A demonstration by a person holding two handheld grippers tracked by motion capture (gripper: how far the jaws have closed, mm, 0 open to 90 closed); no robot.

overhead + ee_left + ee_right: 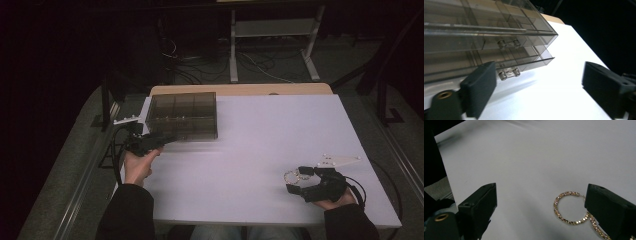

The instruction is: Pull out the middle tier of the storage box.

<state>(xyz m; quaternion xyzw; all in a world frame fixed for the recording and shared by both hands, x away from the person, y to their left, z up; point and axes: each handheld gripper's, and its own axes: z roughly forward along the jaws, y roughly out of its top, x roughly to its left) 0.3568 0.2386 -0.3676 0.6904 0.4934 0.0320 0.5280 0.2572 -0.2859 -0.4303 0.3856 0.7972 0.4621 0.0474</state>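
A smoky clear compartment box (182, 116) stands at the back left of the white table (260, 135). In the left gripper view the box (474, 37) has its lid a little apart from the base, with small clear clasp pieces (509, 73) on the front edge. My left gripper (167, 139) hovers just in front of the box, and the left gripper (539, 82) is open with nothing between its jaws. A gold hoop earring (570, 207) lies on the table inside my open right gripper (541, 205), close to its right jaw. A second hoop (599, 230) is partly hidden behind that jaw. The hoops (291, 175) lie at the right gripper's (295, 180) tips.
The table's wooden back edge (240, 89) runs behind the box. Beyond it, white desk legs (233, 50) and loose cables (260, 65) stand on the dark floor. A metal rail (85, 175) runs along the table's left side.
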